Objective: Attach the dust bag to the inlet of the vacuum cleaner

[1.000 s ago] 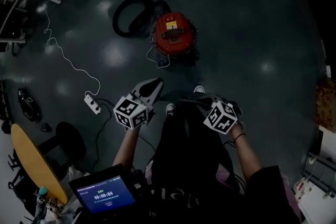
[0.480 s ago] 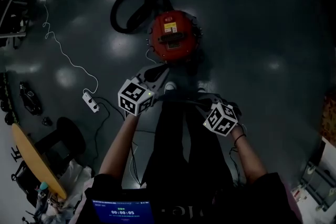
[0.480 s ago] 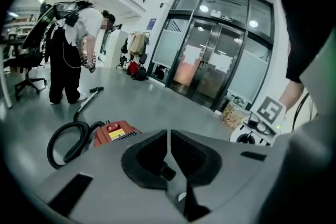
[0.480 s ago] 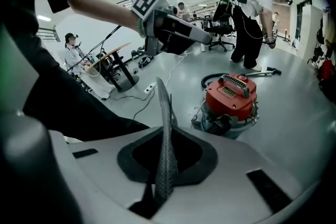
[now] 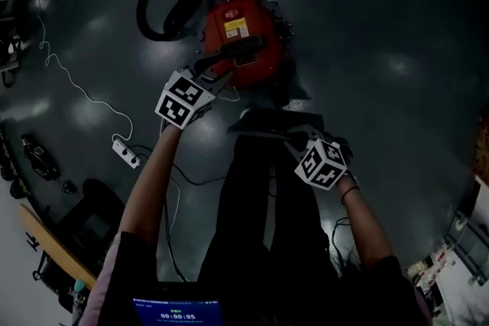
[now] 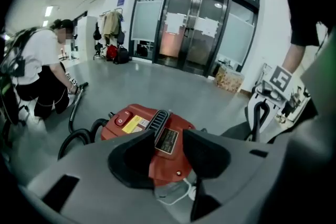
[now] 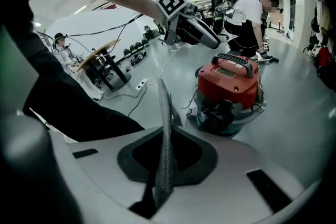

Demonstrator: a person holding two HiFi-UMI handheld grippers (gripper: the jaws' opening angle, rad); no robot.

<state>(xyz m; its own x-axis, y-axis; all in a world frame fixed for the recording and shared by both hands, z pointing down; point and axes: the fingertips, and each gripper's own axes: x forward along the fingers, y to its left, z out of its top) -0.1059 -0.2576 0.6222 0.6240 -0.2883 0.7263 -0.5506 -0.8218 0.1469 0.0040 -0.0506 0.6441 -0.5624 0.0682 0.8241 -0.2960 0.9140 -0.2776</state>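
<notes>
The red canister vacuum cleaner (image 5: 243, 38) stands on the dark floor, its black carry handle (image 5: 233, 53) across the top. My left gripper (image 5: 216, 71) hovers just over that handle's near end; its jaws have just been opening and stand open with nothing between them, the vacuum cleaner (image 6: 152, 131) showing beyond the gap. My right gripper (image 5: 296, 140) is lower and nearer to me, shut on the dust bag (image 7: 165, 139), a thin grey textured sheet seen edge-on. The dust bag (image 5: 275, 121) lies flat in front of my legs, short of the vacuum cleaner (image 7: 230, 84).
A black hose (image 5: 160, 0) loops behind the vacuum. A white power strip (image 5: 124, 153) with its cord lies at the left. A person (image 6: 37, 76) crouches on the floor far left; glass doors (image 6: 199, 23) stand beyond. A round table (image 7: 100, 57) stands at the side.
Both grippers sank and moved forward toward the vacuum. The left one reached up to its handle and opened. The right one kept the dust bag and shifted little in the picture.
</notes>
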